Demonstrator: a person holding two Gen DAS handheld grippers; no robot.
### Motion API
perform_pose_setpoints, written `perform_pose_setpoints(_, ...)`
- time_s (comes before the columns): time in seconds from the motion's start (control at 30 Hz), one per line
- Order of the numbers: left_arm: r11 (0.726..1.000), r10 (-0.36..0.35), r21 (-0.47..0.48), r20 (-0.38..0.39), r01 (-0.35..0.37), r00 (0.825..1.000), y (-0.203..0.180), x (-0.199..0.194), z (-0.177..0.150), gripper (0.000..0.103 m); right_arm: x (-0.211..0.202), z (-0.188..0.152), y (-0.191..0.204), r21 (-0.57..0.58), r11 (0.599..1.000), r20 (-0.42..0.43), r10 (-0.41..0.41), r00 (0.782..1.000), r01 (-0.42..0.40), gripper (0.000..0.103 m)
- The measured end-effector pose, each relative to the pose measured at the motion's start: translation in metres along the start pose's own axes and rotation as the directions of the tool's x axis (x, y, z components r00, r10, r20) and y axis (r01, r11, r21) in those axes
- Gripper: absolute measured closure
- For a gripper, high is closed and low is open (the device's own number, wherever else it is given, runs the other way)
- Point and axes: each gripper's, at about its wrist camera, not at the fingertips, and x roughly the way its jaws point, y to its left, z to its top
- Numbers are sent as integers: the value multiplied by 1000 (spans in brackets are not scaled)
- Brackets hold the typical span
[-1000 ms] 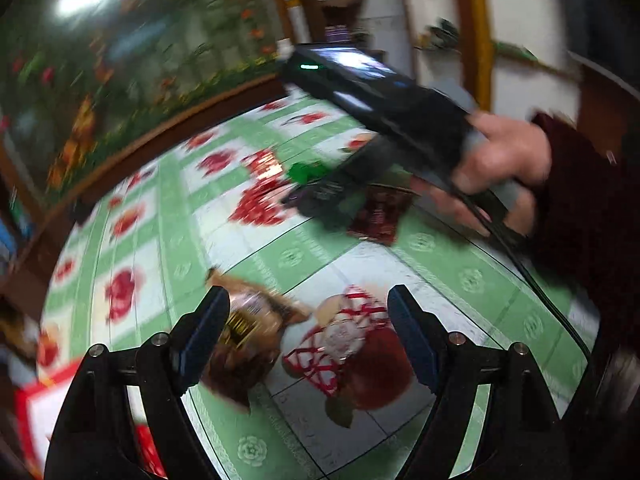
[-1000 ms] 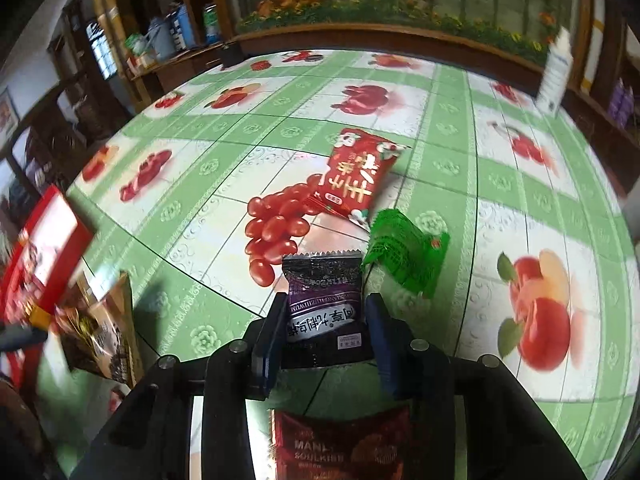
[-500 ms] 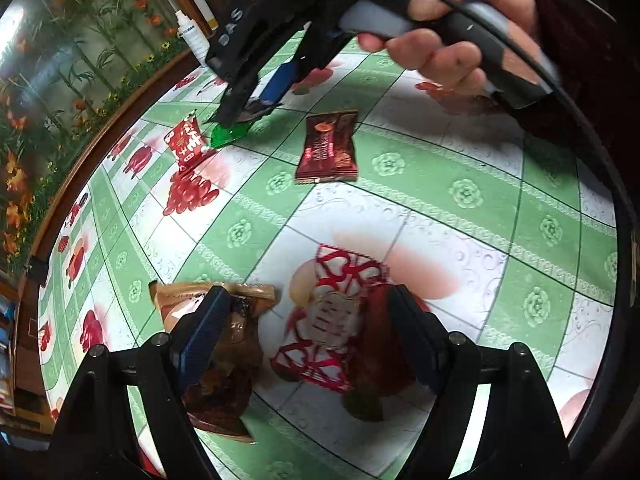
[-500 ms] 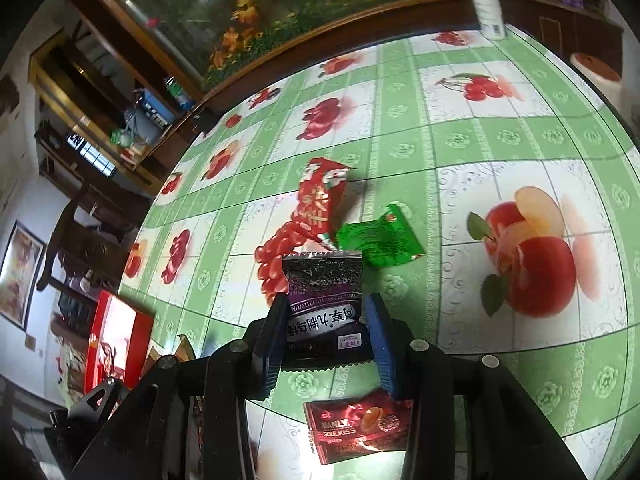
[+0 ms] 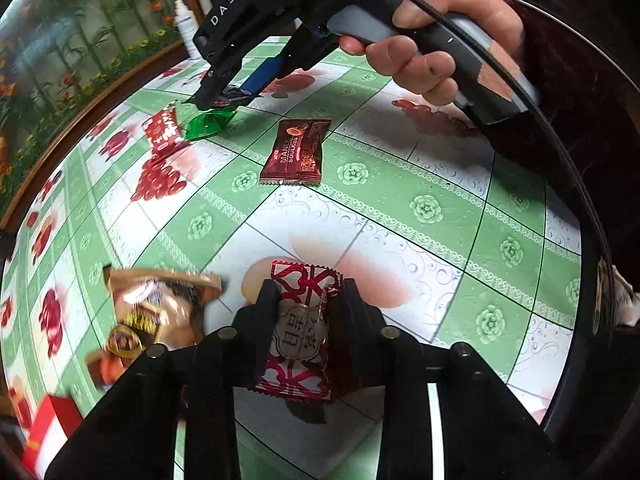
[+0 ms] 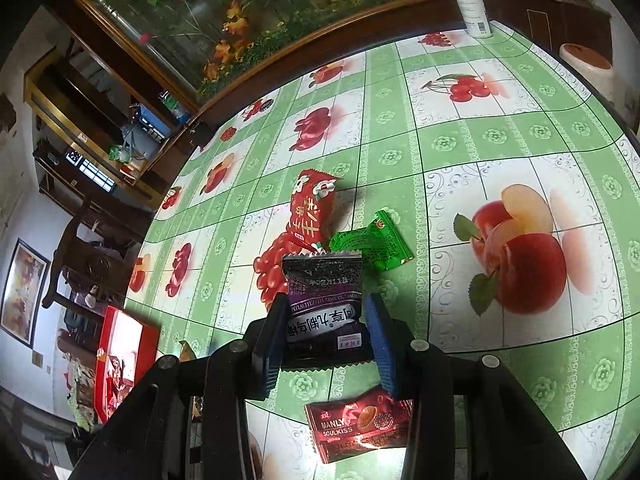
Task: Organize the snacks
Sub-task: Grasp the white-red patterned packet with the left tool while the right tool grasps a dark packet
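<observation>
My left gripper is shut on a red-and-white patterned snack packet, at the table surface. My right gripper is shut on a dark purple snack packet and holds it above the table; it also shows in the left wrist view. A red packet, a green packet and a dark red Manly Soulkiss packet lie on the fruit-print tablecloth. A brown packet lies left of my left gripper.
A red box stands at the table's left edge, also in the left wrist view. A white bottle stands at the far edge by a wooden-framed flower panel. The person's hand holds the right gripper.
My left gripper has closed on the red-and-white packet, which lay between its open fingers before. My right gripper keeps hold of the purple packet and has shifted slightly.
</observation>
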Motion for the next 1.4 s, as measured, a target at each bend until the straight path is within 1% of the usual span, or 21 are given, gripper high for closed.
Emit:
perform_pose_setpoints(0.07,1000,4,-21,22,-3,1000,-9,-6,-5,79,-1,0,1,-4,1000,5,4,1000,-4,63)
perform_pose_setpoints(0.17,999,26,-42,43,-24,999,-19,-15,-9,79,-2,0,3,-8,1000,12,15,1000,-15,63)
perform_pose_setpoints(0.33,996,44,-81,91,-37,995,-27,-32,-18,79,-3,-2,7,-13,999,23,36,999,-36,63)
perform_pose_setpoints(0.37,994,40,-101,95,-30,995,-27,-34,-22,79,-3,-2,8,-15,999,23,37,999,-36,63)
perform_pose_setpoints(0.47,987,48,-154,58,-38,997,-24,-29,-30,80,0,-4,9,-17,1000,23,25,999,-25,63)
perform_pose_setpoints(0.53,981,35,-191,42,-27,998,-22,-28,-34,80,4,-5,10,-20,1000,16,18,1000,-17,63)
perform_pose_setpoints(0.57,977,82,-201,34,-74,996,-23,-29,-37,77,5,-5,11,-23,1000,15,8,1000,-7,63)
perform_pose_setpoints(0.63,970,142,-202,22,-134,990,-26,-31,-38,66,6,-5,10,-21,1000,13,4,1000,-3,63)
perform_pose_setpoints(0.7,958,208,-203,-1,-204,978,-26,-31,-39,29,6,-5,8,-15,1000,14,-1,1000,1,63)
perform_pose_setpoints(0.73,953,235,-194,-14,-233,972,-26,-31,-39,23,6,-5,8,-16,1000,15,-3,1000,3,63)
perform_pose_setpoints(0.77,948,261,-181,-27,-262,965,-27,-32,-40,21,6,-5,8,-16,1000,17,-5,1000,5,63)
perform_pose_setpoints(0.8,947,269,-175,-35,-271,962,-29,-34,-41,21,6,-5,8,-18,1000,17,-7,1000,7,63)
perform_pose_setpoints(0.87,947,266,-173,-46,-270,963,-30,-36,-44,21,5,-6,9,-22,1000,21,-15,1000,15,63)
perform_pose_setpoints(0.93,953,248,-172,-36,-250,968,-32,-39,-47,21,5,-5,9,-25,1000,23,-15,1000,16,63)
perform_pose_setpoints(0.97,955,238,-174,-27,-239,971,-32,-39,-48,24,4,-5,9,-25,1000,24,-15,1000,15,63)
perform_pose_setpoints(1.0,960,218,-178,-20,-218,976,-31,-37,-49,39,4,-6,9,-25,1000,25,-14,1000,14,63)
perform_pose_setpoints(1.03,967,165,-194,-8,-164,986,-28,-37,-49,51,4,-5,9,-26,1000,25,-13,1000,14,63)
perform_pose_setpoints(1.07,969,126,-213,-4,-124,992,-26,-36,-49,71,4,-6,9,-24,1000,25,-13,1000,14,63)
perform_pose_setpoints(1.13,967,116,-227,0,-112,993,-23,-36,-48,72,4,-6,9,-23,1000,23,-15,1000,15,63)
perform_pose_setpoints(1.27,968,119,-225,16,-112,993,-26,-35,-46,78,4,-6,9,-21,1000,23,-17,1000,18,63)
perform_pose_setpoints(1.4,966,136,-224,25,-127,990,-29,-36,-45,81,4,-6,9,-28,1000,24,-11,1000,12,63)
